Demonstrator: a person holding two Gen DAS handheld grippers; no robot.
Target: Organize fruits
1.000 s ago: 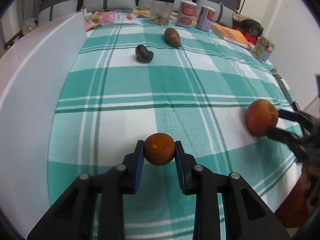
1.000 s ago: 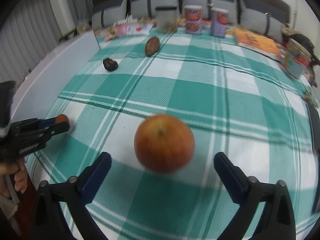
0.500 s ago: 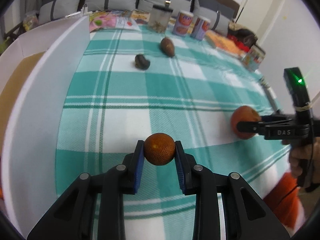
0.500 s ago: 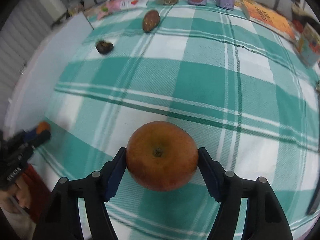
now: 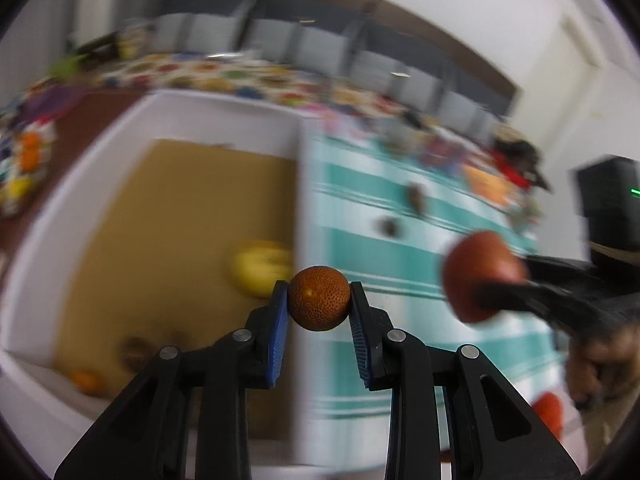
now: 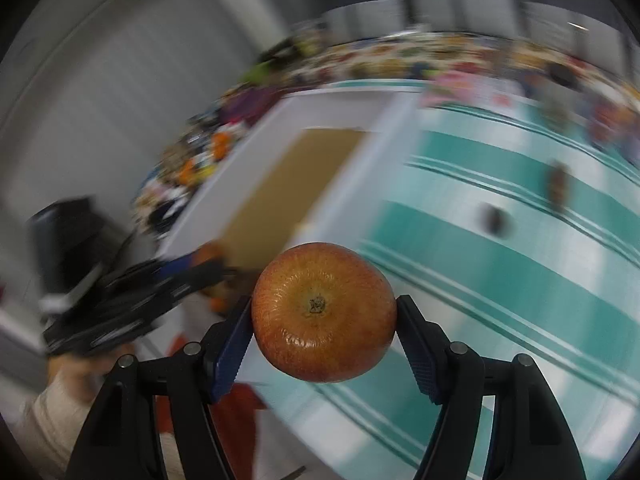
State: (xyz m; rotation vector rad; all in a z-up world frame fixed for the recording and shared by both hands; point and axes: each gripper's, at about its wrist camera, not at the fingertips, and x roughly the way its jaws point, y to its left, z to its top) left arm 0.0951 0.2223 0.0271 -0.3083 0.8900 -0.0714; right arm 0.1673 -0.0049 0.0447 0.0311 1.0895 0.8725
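My left gripper (image 5: 319,304) is shut on a small orange fruit (image 5: 319,298), held in the air at the edge of a white box with a brown floor (image 5: 172,248). Inside the box lie a yellow fruit (image 5: 260,268), a small orange one (image 5: 86,380) and a dark blurred one (image 5: 134,350). My right gripper (image 6: 324,316) is shut on a red-orange apple (image 6: 324,312), lifted above the checked cloth; the apple (image 5: 480,274) also shows at the right of the left wrist view. The left gripper (image 6: 132,292) appears at the left of the right wrist view.
Two dark fruits (image 5: 416,198) (image 5: 387,227) lie on the green and white checked cloth (image 5: 400,264) beyond the box. The box's white wall (image 5: 300,200) separates box and cloth. Blurred clutter and grey cushions line the far side. A hand (image 5: 600,364) holds the right gripper.
Both grippers rose off the cloth and swung left toward the white box, each carrying its fruit. The right gripper closed on the apple. The box's interior came into view.
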